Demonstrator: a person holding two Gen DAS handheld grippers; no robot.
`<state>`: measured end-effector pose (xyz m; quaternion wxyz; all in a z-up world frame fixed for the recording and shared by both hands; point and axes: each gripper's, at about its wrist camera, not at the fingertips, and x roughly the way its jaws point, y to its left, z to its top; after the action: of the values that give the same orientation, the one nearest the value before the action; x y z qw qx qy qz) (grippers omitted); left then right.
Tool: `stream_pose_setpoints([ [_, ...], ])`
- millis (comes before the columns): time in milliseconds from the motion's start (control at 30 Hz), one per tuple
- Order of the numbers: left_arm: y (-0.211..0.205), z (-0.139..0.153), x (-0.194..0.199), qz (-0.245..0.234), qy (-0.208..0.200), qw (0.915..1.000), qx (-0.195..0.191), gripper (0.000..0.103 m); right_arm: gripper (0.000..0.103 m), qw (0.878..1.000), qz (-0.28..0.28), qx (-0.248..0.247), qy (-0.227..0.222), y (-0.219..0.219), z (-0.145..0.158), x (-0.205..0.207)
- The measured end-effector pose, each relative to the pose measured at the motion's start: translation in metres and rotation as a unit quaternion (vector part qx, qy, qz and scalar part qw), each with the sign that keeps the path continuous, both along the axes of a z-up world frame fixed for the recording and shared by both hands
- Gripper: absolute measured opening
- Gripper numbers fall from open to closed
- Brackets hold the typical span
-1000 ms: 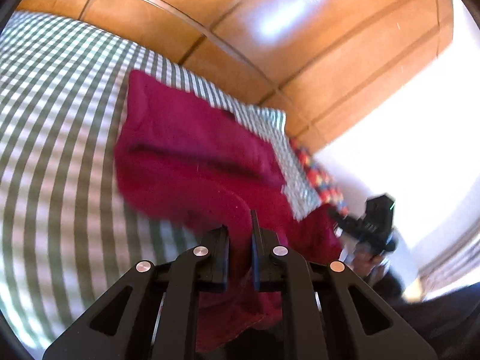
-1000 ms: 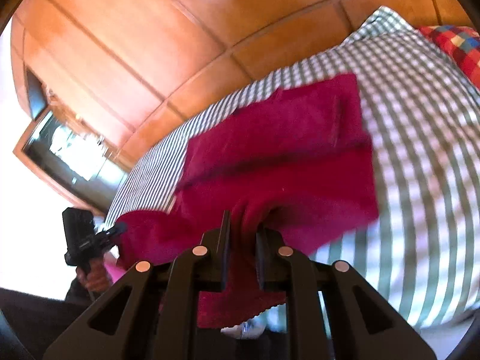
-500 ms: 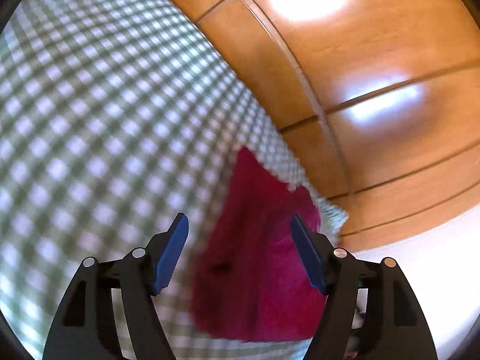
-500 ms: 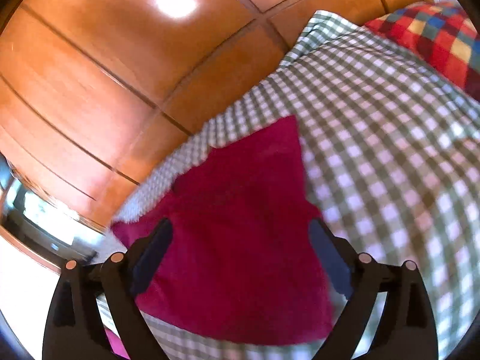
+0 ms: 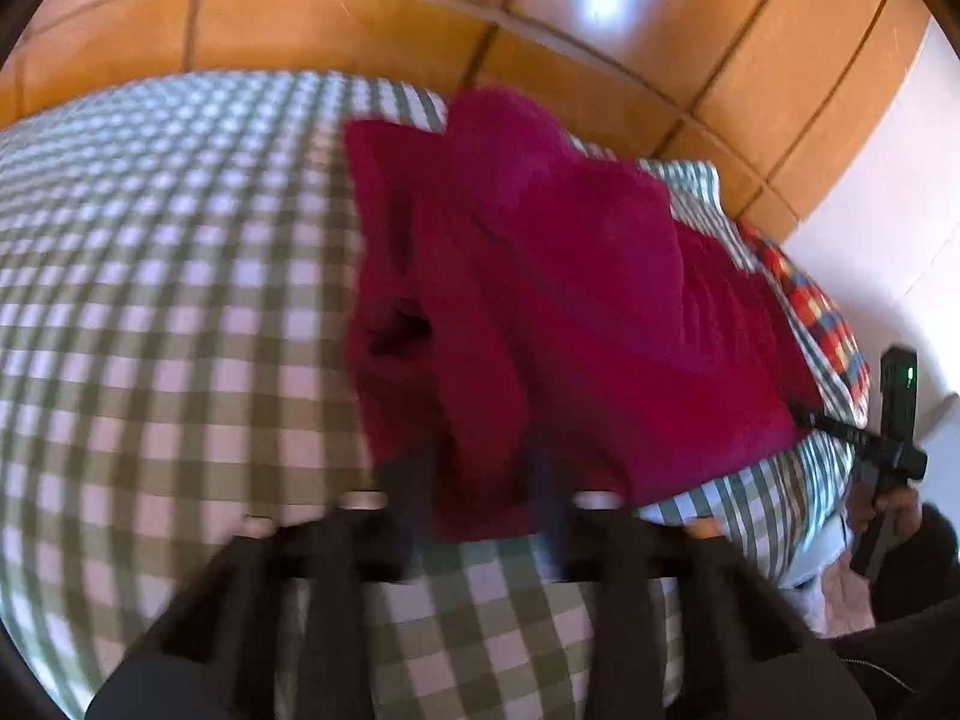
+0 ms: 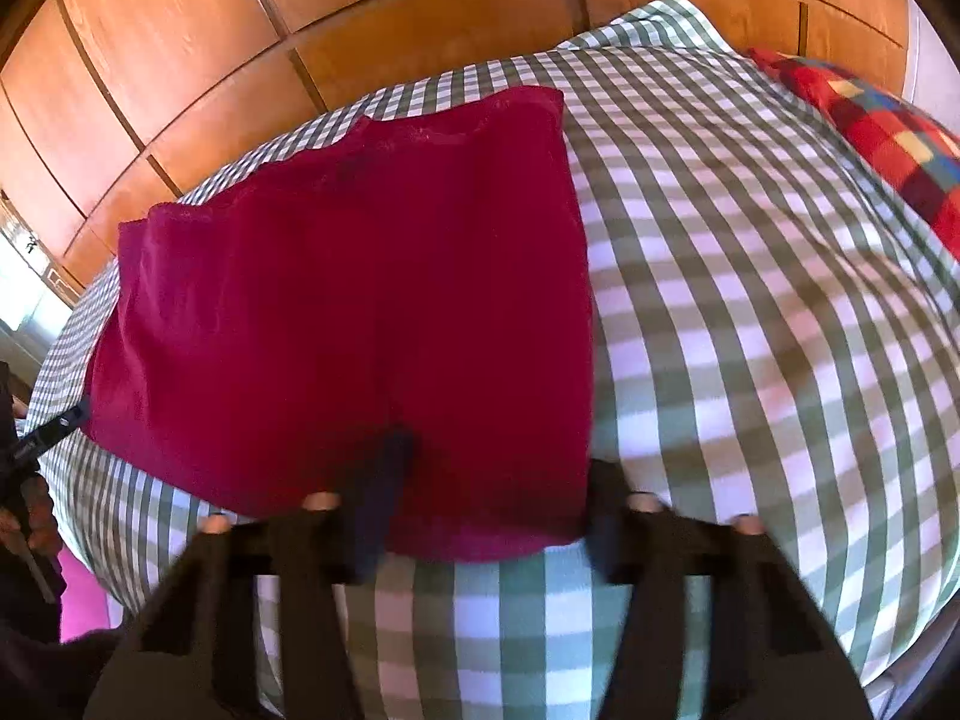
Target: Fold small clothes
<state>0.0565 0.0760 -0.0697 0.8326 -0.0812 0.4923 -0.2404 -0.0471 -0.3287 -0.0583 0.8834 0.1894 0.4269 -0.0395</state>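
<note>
a: both grippers have just been closing at the near hem of the red cloth (image 6: 360,312) on the checked bed (image 6: 750,312). left gripper (image 5: 480,480) looks narrow around a fold, though it's blurred. right gripper (image 6: 492,492) straddles the corner, not pinched.

b: risk?

a: snagging the sheet too. the left view alone shows the rumpled hump; the right shows it flat.

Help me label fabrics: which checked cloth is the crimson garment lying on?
The green-and-white checked cover, under the crimson garment. The other checked cloth, red with blue and yellow squares, lies apart at the far right.
</note>
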Motion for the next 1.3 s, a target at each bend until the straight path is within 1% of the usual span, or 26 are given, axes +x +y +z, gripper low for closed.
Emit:
stream_pose_setpoints([
  [67, -0.003, 0.004, -0.006, -0.011, -0.009, 0.9999, 0.000, 0.010, 0.021, 1.000, 0.006, -0.002, 0.000, 0.001, 0.004, -0.006],
  [167, 0.007, 0.013, -0.027, -0.033, -0.014, 0.9993, -0.010, 0.009, 0.019, 0.999, 0.031, -0.007, 0.004, 0.007, 0.009, -0.027],
  [267, 0.019, 0.015, -0.052, -0.048, -0.001, 0.9987, -0.016, 0.009, 0.019, 0.998, 0.058, -0.010, 0.017, 0.015, 0.010, -0.047],
  [367, 0.034, 0.013, -0.093, -0.054, 0.024, 0.9979, -0.025, 0.009, 0.019, 0.995, 0.091, -0.011, 0.042, 0.026, 0.004, -0.076],
  [433, 0.040, 0.014, -0.114, -0.054, 0.029, 0.9976, -0.031, 0.009, 0.020, 0.993, 0.108, -0.004, 0.053, 0.031, 0.001, -0.087],
  [467, 0.042, 0.017, -0.120, -0.052, 0.029, 0.9976, -0.035, 0.009, 0.026, 0.992, 0.111, -0.003, 0.056, 0.031, 0.001, -0.090],
  [500, 0.046, 0.021, -0.124, -0.044, 0.028, 0.9975, -0.048, 0.010, 0.048, 0.993, 0.105, -0.008, 0.055, 0.029, 0.004, -0.092],
  [533, 0.051, 0.026, -0.125, -0.032, 0.023, 0.9974, -0.061, 0.010, 0.059, 0.994, 0.096, -0.008, 0.045, 0.025, 0.009, -0.091],
  [567, 0.053, 0.030, -0.121, -0.022, 0.018, 0.9972, -0.070, 0.011, 0.064, 0.996, 0.084, -0.007, 0.028, 0.019, 0.016, -0.089],
  [600, 0.057, 0.037, -0.115, -0.008, 0.008, 0.9966, -0.081, 0.013, 0.064, 0.997, 0.069, -0.009, 0.018, 0.013, 0.022, -0.084],
  [667, 0.058, 0.045, -0.101, 0.013, -0.009, 0.9959, -0.089, 0.033, 0.064, 0.999, 0.044, -0.018, -0.006, 0.004, 0.034, -0.071],
  [733, 0.053, 0.051, -0.079, 0.028, -0.025, 0.9957, -0.084, 0.034, 0.064, 0.999, 0.020, -0.032, -0.020, -0.004, 0.040, -0.053],
  [767, 0.049, 0.051, -0.067, 0.033, -0.030, 0.9956, -0.083, 0.034, 0.063, 0.999, 0.007, -0.037, -0.022, -0.008, 0.041, -0.043],
  [800, 0.043, 0.052, -0.056, 0.036, -0.031, 0.9956, -0.081, 0.034, 0.056, 0.999, 0.000, -0.037, -0.021, -0.010, 0.041, -0.034],
  [833, 0.040, 0.050, -0.045, 0.038, -0.028, 0.9956, -0.081, 0.034, 0.052, 0.999, -0.004, -0.036, -0.019, -0.014, 0.041, -0.024],
  [933, 0.028, 0.037, -0.015, 0.046, -0.002, 0.9947, -0.092, 0.034, 0.027, 0.998, -0.004, -0.058, -0.005, -0.013, 0.037, -0.005],
  [967, 0.023, 0.034, -0.007, 0.042, 0.005, 0.9940, -0.100, 0.034, 0.015, 0.998, -0.005, -0.067, -0.004, -0.011, 0.039, -0.004],
  [1000, 0.020, 0.035, -0.003, 0.037, 0.005, 0.9940, -0.103, 0.034, 0.009, 0.998, -0.003, -0.067, -0.008, -0.011, 0.043, -0.004],
  [1033, 0.016, 0.036, -0.001, 0.028, 0.003, 0.9939, -0.107, 0.032, 0.009, 0.997, 0.001, -0.070, -0.014, -0.010, 0.046, -0.008],
  [1067, 0.013, 0.036, -0.001, 0.014, -0.002, 0.9932, -0.115, 0.021, 0.008, 0.997, 0.004, -0.075, -0.019, -0.008, 0.048, -0.009],
  [1100, 0.011, 0.037, -0.003, 0.003, -0.006, 0.9931, -0.117, 0.016, 0.008, 0.996, 0.009, -0.081, -0.023, -0.005, 0.051, -0.014],
  [1133, 0.007, 0.038, -0.006, -0.009, -0.013, 0.9940, -0.108, 0.003, 0.007, 0.996, 0.012, -0.085, -0.027, -0.002, 0.055, -0.015],
  [1167, 0.004, 0.038, -0.008, -0.014, -0.018, 0.9947, -0.100, 0.000, 0.007, 0.995, 0.015, -0.087, -0.035, -0.001, 0.061, -0.020],
  [1200, 0.004, 0.040, -0.011, -0.013, -0.022, 0.9948, -0.099, 0.000, 0.007, 0.995, 0.017, -0.086, -0.041, 0.002, 0.065, -0.022],
  [1267, 0.007, 0.050, -0.014, -0.004, -0.030, 0.9924, -0.119, 0.000, 0.007, 0.994, 0.023, -0.084, -0.061, 0.004, 0.080, -0.027],
  [1300, 0.012, 0.059, -0.016, 0.005, -0.042, 0.9903, -0.132, 0.000, 0.007, 0.993, 0.024, -0.083, -0.077, 0.005, 0.092, -0.027],
])
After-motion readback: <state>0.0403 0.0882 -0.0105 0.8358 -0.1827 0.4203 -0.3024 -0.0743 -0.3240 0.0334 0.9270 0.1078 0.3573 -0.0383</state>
